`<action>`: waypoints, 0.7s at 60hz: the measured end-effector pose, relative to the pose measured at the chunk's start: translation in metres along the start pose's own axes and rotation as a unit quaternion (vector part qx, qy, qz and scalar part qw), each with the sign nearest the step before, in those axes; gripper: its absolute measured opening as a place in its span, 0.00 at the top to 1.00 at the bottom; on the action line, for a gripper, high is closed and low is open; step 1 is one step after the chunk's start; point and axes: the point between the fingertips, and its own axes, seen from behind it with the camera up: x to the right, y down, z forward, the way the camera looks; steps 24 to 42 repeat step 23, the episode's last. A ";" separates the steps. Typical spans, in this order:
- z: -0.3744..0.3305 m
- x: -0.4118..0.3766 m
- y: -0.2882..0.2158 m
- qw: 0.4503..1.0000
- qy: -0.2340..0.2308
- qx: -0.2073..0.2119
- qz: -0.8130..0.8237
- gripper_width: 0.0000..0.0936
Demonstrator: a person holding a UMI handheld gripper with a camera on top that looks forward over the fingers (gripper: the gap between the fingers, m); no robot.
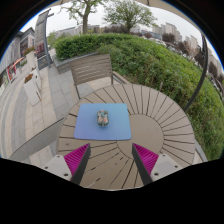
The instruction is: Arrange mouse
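A small grey mouse [102, 118] lies near the middle of a light blue mouse mat [102, 121] on a round slatted wooden table [150, 125]. My gripper [112, 160] is above the table's near side, short of the mat. Its two fingers, with magenta pads [76, 157], stand wide apart with only bare table slats between them. The mouse and mat are beyond the fingertips, roughly centred between them.
A slatted wooden chair [91, 71] stands at the table's far side. A green hedge [150, 60] runs behind and to the right. Paved ground [25, 110] lies to the left, with more furniture further back.
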 end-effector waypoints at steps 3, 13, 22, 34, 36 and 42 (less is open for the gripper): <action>-0.030 0.012 0.016 1.000 0.005 -0.003 -0.003 0.09; -0.092 0.056 0.052 1.000 0.023 0.012 -0.005 0.09; -0.110 0.097 0.085 0.999 0.040 0.012 0.032 0.08; -0.111 0.099 0.090 0.999 0.037 0.010 0.036 0.08; -0.111 0.099 0.090 0.999 0.037 0.010 0.036 0.08; -0.111 0.099 0.090 0.999 0.037 0.010 0.036 0.08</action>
